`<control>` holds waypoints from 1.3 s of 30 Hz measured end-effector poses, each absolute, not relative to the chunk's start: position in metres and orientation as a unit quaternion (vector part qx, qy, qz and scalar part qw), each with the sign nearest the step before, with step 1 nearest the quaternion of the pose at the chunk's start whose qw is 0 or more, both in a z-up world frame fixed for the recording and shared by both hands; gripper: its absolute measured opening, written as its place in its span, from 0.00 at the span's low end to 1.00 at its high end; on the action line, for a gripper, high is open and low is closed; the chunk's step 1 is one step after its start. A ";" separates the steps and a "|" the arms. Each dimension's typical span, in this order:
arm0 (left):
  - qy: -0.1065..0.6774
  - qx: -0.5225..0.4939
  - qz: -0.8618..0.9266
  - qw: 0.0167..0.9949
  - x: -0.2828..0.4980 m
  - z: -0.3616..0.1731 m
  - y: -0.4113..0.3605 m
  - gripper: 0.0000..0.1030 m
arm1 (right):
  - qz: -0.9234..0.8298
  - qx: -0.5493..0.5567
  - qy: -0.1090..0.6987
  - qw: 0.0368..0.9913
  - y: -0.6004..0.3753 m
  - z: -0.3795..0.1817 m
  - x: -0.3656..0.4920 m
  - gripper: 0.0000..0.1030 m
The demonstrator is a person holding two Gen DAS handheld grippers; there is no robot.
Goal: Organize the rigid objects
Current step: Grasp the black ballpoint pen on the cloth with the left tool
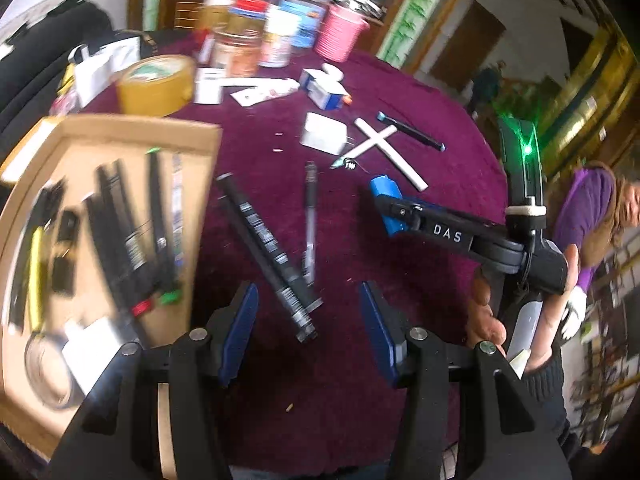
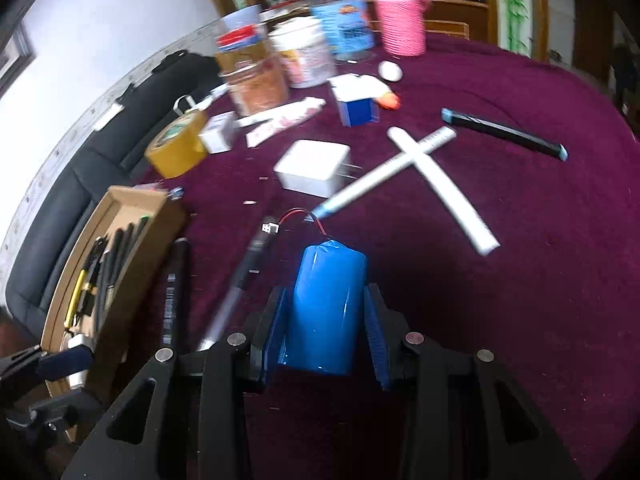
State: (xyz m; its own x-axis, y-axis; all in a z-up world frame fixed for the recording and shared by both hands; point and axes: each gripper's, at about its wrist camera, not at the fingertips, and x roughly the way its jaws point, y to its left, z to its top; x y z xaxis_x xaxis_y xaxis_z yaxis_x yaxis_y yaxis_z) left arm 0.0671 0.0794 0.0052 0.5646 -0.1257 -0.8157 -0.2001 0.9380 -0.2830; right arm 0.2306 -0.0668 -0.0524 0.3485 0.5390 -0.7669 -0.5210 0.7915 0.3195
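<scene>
Blue battery pack (image 2: pixel 326 308) pinched between the pads of the right claw (image 2: pixel 326 320), long axis running straight out along the fingers, red and black lead (image 2: pixel 298 216) trailing off its far end toward the small white plug. Cardboard tray (image 2: pixel 132 208) off to that claw's left, already lined with dark pens lying lengthwise; likely the drop spot, so a sweep leftward over the long black marker (image 2: pixel 174 292) and the clear pen (image 2: pixel 240 288) on the purple worktop (image 2: pixel 520 260). Left claw (image 1: pixel 308 332) spread wide and holding nothing, hovering just short of the near tip of that black marker (image 1: pixel 268 256), which slants away up-left; nearer hand for it. Tray wall (image 1: pixel 204 216) close on the left, open cloth to the right
</scene>
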 end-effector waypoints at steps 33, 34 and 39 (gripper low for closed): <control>0.510 -0.134 0.016 0.849 0.142 -0.026 0.045 0.06 | 0.313 0.056 0.482 0.816 -0.091 -0.064 0.235 0.33; 0.501 -0.141 0.010 0.854 0.136 -0.021 0.045 0.06 | 0.318 0.058 0.478 0.817 -0.091 -0.062 0.234 0.33; 0.475 -0.198 -0.017 0.857 0.105 0.001 0.058 0.06 | 0.355 0.069 0.455 0.813 -0.090 -0.056 0.226 0.33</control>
